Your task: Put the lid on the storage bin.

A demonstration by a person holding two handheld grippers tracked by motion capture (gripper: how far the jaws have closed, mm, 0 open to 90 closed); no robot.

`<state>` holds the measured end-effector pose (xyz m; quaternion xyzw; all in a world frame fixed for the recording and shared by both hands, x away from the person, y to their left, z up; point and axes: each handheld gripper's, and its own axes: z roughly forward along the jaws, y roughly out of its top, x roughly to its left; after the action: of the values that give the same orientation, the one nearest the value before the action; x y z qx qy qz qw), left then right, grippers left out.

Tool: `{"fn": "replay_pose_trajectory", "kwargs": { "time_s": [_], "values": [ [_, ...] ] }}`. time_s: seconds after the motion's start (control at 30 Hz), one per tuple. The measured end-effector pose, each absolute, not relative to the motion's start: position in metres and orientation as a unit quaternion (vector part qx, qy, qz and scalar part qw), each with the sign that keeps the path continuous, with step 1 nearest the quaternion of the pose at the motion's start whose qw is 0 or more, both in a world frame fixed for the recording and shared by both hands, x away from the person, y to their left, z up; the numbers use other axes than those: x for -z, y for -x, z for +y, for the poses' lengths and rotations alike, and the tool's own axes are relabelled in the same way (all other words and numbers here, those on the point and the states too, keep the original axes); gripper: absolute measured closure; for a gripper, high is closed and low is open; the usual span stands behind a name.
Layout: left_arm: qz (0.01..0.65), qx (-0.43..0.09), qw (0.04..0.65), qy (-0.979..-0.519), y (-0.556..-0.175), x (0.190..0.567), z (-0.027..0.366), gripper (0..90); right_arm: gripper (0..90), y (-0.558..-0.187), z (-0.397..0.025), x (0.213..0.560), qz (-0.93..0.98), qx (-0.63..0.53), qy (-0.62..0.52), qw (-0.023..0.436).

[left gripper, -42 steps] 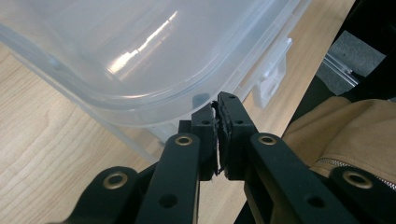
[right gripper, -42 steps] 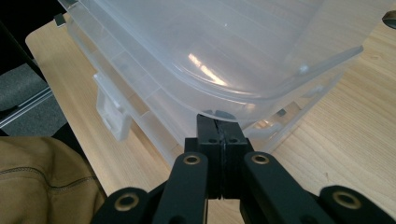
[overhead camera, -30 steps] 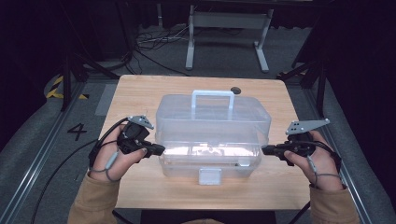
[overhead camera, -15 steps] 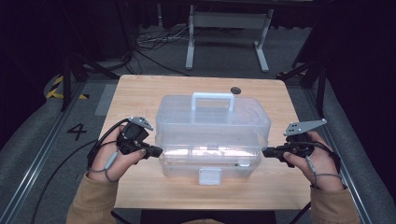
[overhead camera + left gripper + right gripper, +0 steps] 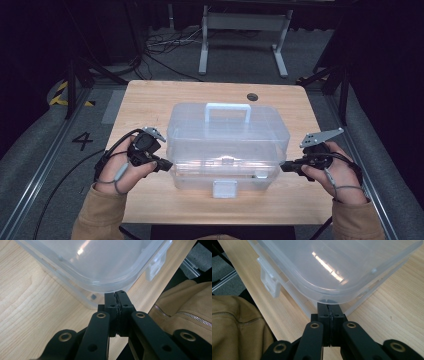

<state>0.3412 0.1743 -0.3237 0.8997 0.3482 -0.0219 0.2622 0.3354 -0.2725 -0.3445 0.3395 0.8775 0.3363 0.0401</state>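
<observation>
Box (image 5: 227,145) on table (image 5: 150,102) | left gripper (image 5: 165,164), right gripper (image 5: 286,168): jaws closed, empty, tips under lid rim at near corners | lift both evenly, keep level.

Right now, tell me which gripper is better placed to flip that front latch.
Left, narrowly. The left gripper sits slightly nearer the latch than the right gripper. Both are shut, tips against the clear box.
</observation>
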Motion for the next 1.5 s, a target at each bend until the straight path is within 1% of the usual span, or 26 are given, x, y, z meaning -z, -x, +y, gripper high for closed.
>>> {"fn": "replay_pose_trajectory", "kwargs": {
  "time_s": [0.73, 1.5],
  "values": [
    [0.344, 0.039, 0.221, -0.912, -0.345, 0.335, 0.169, 88.1, 90.0, -0.339, -0.269, 0.354, 0.892, -0.304, -0.334, 0.020],
    [0.339, 0.058, 0.198, -0.918, -0.350, 0.345, 0.166, 89.4, 90.0, -0.342, -0.266, 0.362, 0.902, -0.278, -0.330, 0.007]
  ]
}}
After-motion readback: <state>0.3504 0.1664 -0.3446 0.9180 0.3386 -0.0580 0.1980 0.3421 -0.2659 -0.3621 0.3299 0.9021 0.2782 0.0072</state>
